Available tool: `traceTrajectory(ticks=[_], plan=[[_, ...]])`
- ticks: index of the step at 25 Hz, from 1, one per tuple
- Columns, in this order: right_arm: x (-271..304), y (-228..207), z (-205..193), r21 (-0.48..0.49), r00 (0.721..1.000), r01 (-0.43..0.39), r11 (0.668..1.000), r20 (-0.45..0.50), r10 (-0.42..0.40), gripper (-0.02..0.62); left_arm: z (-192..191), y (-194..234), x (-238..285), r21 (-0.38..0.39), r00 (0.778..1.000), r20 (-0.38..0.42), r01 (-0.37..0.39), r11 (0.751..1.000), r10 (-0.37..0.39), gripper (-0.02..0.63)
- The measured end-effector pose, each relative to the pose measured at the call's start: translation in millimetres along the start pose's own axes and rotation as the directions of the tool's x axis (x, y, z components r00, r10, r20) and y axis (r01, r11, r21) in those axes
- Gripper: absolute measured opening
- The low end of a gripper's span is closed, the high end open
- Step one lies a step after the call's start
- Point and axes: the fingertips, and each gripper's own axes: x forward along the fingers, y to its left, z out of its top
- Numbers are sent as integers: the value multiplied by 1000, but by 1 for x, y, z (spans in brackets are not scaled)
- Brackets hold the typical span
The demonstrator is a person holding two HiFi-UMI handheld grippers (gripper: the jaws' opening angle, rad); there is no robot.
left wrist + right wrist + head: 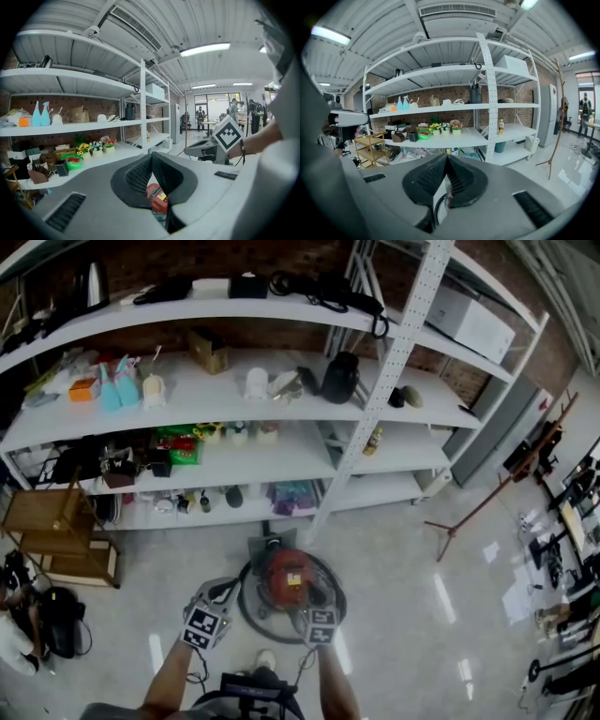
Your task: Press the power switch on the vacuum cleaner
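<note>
Vacuum [286,579] check: where's it sitting, and what are the two claws doing?

Reply: it's the red one on the floor [403,615], right in front of the shelf [281,460], by its middle post. A dark hose [246,610] loops round it.

The left gripper [217,601] is over the hose loop on the vacuum's left. The right gripper [317,607] is at its near right edge. From the head view I can't tell if either one touches it.

Left gripper view: the tips are pinched together with nothing between them. You just see the red body [157,197] down through the gap below. Right gripper view is the same deal. The jaws are closed and empty, with a bit of hose [436,211] showing underneath.
</note>
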Motion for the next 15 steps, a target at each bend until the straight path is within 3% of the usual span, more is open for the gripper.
traceTrajectory(ticks=[7, 15], plan=[[-59, 26, 57, -53, 994, 18, 998, 107, -12, 12, 45, -14, -22, 39, 996, 83, 28, 999, -31, 6], [-108, 34, 70, -53, 981, 73, 996, 181, -63, 11, 58, -27, -43, 65, 989, 134, 58, 996, -66, 6]])
